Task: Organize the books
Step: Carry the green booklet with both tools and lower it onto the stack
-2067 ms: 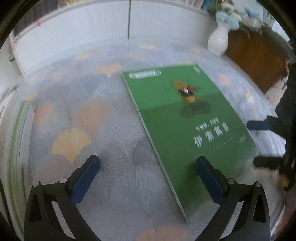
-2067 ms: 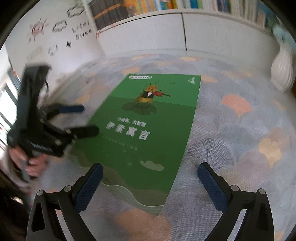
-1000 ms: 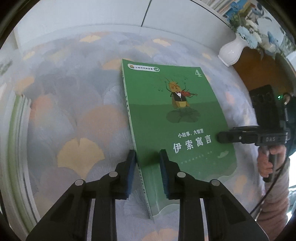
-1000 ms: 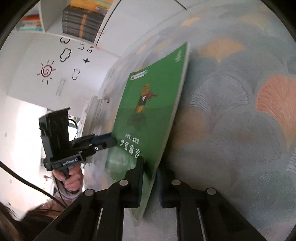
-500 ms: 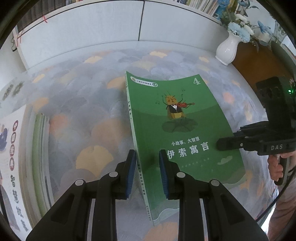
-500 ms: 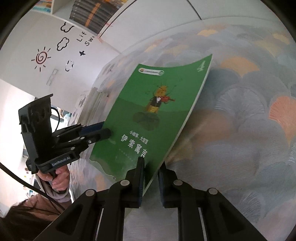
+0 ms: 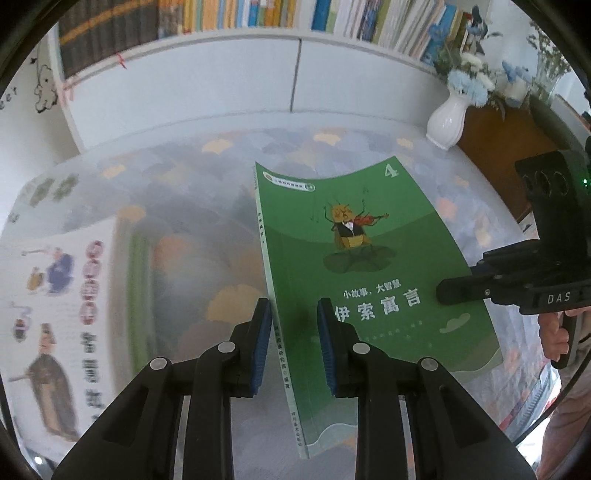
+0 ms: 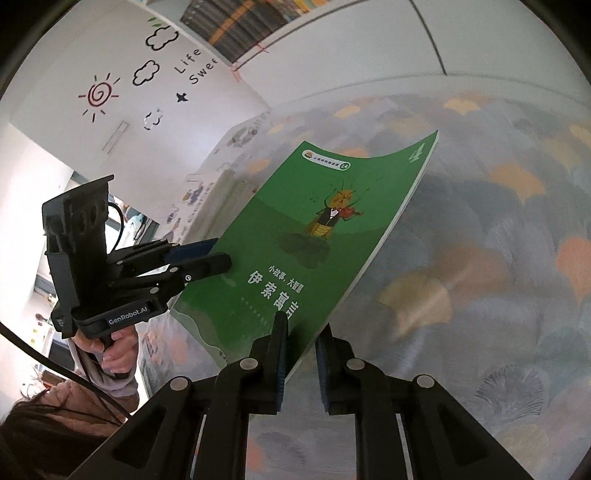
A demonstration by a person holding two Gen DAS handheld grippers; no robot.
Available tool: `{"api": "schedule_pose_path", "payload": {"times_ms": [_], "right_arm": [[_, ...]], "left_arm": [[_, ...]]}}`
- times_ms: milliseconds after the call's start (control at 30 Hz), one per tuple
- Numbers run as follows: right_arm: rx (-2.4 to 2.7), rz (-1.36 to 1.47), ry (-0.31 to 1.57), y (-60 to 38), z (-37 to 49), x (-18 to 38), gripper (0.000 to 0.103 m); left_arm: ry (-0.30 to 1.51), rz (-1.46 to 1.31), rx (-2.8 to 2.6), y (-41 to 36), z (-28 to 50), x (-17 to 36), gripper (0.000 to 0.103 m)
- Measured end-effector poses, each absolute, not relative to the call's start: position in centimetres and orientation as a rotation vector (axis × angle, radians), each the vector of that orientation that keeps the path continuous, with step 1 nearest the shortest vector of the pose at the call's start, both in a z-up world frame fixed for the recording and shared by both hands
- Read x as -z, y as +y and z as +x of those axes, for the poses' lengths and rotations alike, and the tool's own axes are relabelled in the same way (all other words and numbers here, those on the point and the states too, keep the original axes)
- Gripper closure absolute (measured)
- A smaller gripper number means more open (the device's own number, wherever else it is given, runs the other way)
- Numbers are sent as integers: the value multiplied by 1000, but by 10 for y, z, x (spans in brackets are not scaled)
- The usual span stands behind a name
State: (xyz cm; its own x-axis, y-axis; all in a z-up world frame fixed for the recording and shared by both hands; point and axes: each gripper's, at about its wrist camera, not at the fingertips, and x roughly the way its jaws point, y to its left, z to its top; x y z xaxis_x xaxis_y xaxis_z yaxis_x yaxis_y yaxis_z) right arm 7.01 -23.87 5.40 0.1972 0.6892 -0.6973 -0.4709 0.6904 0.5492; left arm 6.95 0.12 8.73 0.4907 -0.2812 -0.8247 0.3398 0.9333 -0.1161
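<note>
**Green book lifted clear of the patterned cloth**

Lifted since a second ago, the green book now hangs above the patterned cloth, where earlier it lay flat on it, and its far top edge sags in a curve. Nearest the left camera, the left gripper is clamped on the spine edge, one blue pad on each side. At the opposite long edge, the right gripper pinches the cover close to its lower corner, fingers drawn together on it. To the left on the cloth lies a stack of books, blurred. Beyond the cloth stands a white vase of flowers, and farthest back a white bookshelf packed with books.
</note>
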Motion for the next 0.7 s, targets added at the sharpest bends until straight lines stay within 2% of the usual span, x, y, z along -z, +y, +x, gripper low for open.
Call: {"api": "schedule_pose_path", "payload": {"times_ms": [400,700], "right_arm": [[-909,146,1020,-135,81,-116,89],[-1012,115,1039,-31,98,-106,88]], "left_arm": [[863,41,268,107,65,-149,81],[880,-63,156,206,70,-140,81]]}}
